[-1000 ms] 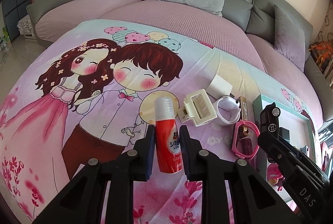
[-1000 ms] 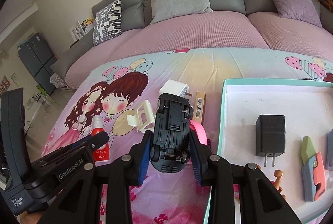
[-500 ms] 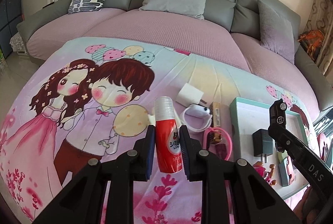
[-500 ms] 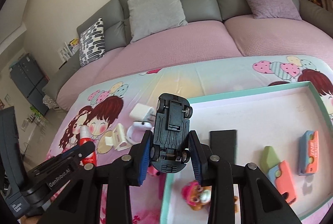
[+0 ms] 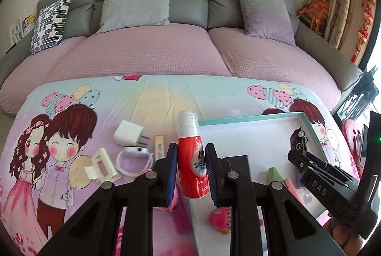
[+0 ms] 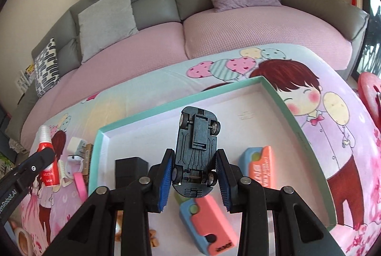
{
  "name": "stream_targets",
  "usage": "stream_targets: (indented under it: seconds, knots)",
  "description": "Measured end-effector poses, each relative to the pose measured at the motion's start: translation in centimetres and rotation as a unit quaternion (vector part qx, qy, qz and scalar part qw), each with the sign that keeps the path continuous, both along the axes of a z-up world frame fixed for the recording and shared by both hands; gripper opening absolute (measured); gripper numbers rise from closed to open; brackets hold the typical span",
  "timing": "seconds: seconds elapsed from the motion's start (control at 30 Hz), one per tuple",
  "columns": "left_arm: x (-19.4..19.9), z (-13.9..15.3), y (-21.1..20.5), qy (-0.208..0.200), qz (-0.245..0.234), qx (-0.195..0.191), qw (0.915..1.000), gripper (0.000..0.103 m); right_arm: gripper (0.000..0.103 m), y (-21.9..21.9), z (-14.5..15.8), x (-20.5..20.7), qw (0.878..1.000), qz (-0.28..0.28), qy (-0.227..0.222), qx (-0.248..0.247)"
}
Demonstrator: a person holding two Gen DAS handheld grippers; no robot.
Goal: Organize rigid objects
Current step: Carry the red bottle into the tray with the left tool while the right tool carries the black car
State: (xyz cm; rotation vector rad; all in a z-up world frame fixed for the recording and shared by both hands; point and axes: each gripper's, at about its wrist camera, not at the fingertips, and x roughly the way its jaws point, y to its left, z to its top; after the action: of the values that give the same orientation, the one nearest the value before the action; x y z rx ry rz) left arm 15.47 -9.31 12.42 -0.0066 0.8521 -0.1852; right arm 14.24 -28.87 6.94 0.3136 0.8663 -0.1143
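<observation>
Black left tool (image 5: 191, 170) tilts downward, clamped on red bottle (image 5: 192, 168); right tool (image 6: 195, 176) clamps toy car (image 6: 196, 151) over tray (image 6: 281, 98).

Landmark: tray (image 6: 281, 98), lying on the cartoon-print cloth (image 5: 166, 98), in front of the sofa (image 5: 152, 51).

In tray: plug adapter (image 6: 129, 169) near its left wall; two block-shaped pieces (image 6: 260, 166) (image 6: 209, 222) right of the adapter.

Above tray: toy car (image 6: 196, 151), underside up, between the right gripper (image 6: 194, 181) fingers.

Left of tray, on the cloth: charger (image 5: 128, 133), watch-like band (image 5: 135, 157), hair clip (image 5: 102, 166).

Over tray's left edge: bottle (image 5: 191, 158), upright in the left gripper (image 5: 191, 172).
</observation>
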Motion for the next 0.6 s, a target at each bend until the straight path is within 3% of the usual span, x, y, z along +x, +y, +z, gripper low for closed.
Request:
stream_targets:
  seconds: [0.3, 0.6]
  knots:
    - [0.2, -2.0, -6.8, 0.021, -0.071, 0.014, 0.9972, 0.024, 0.037, -3.7, -0.7, -0.7, 0.998, -0.056, 0.024, -0.002]
    - [-0.3, -4.3, -9.8, 0.040, -0.103, 0.022, 0.9937, 0.024, 0.037, -4.9, -0.8, -1.0, 0.997, -0.066, 0.033, 0.004]
